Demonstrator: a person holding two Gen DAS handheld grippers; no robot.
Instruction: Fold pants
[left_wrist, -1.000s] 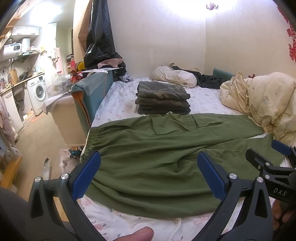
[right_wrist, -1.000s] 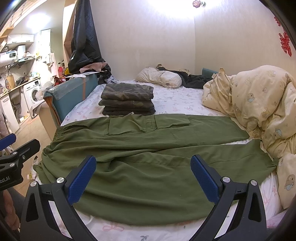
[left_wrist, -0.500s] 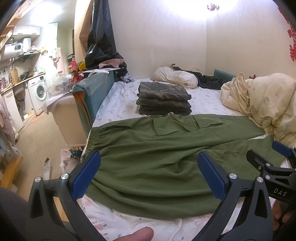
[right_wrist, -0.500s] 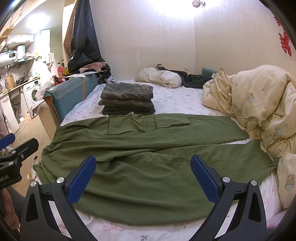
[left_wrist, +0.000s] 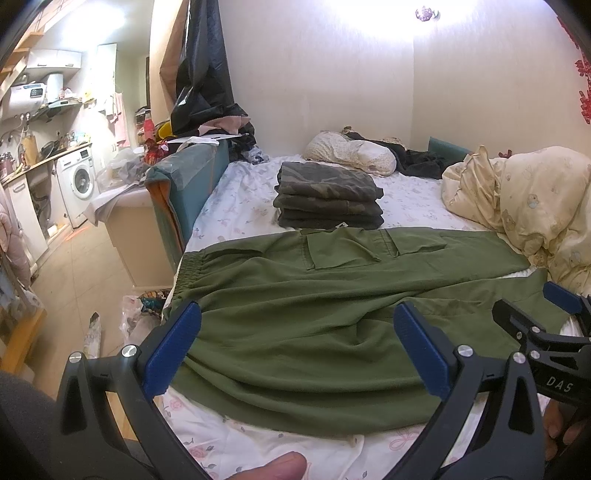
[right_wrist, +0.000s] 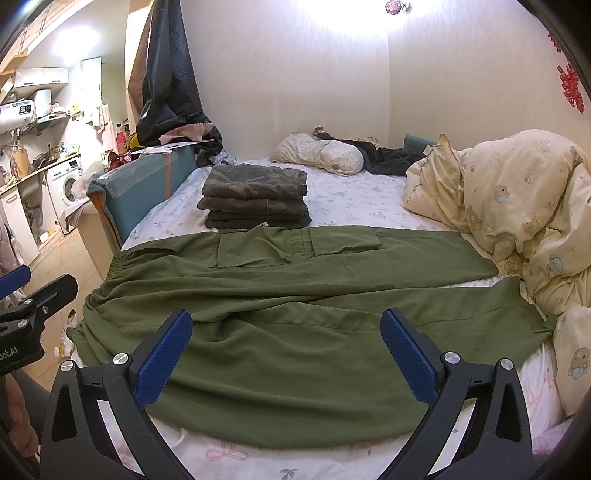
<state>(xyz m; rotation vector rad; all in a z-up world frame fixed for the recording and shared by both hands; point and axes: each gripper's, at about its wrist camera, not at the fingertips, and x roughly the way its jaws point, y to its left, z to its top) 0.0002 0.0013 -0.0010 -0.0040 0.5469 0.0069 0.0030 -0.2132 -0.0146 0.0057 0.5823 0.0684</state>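
Olive green pants (left_wrist: 332, 295) lie spread flat across the bed, waistband at the left edge, legs running right; they also show in the right wrist view (right_wrist: 295, 295). My left gripper (left_wrist: 297, 347) is open and empty, held above the near edge of the pants toward the waist end. My right gripper (right_wrist: 286, 350) is open and empty, held above the near leg. Each gripper shows at the edge of the other's view.
A stack of folded dark camouflage clothes (right_wrist: 255, 195) sits on the bed (right_wrist: 369, 203) behind the pants. A cream duvet (right_wrist: 517, 206) is bunched at the right. A teal bed board (left_wrist: 184, 192) and the floor drop lie at the left.
Both views have shifted very slightly; the pants and both grippers stand as before.
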